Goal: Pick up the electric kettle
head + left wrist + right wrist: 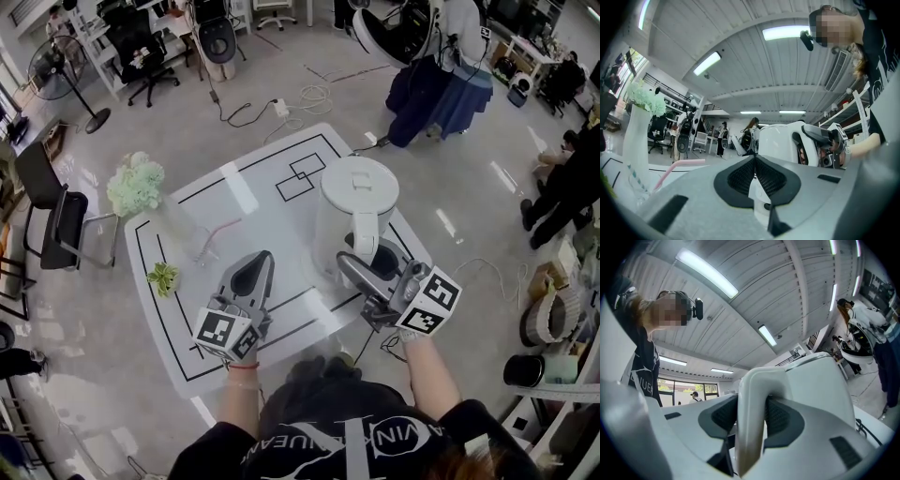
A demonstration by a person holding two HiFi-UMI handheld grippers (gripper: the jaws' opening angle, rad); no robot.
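A white electric kettle [354, 199] stands tall at the right of the white table [272, 202]. My right gripper [361, 269] is shut on its curved handle [751, 404]; in the right gripper view both dark pads press the handle's sides, with the kettle body [820, 385] just beyond. A dark round base [384, 262] shows by the kettle's foot. My left gripper [251, 274] hovers over the table's front, left of the kettle, jaws shut with nothing between them [755, 164]. The left gripper view catches the kettle [780, 143] and the right gripper [825, 136] on its handle.
A clear vase with pale-green flowers [138, 186] and a pink straw [221, 228] stand on the table's left, with a small green plant [164, 278] near the left edge. A black chair [54, 214] sits left of the table. People stand at the right [562, 183].
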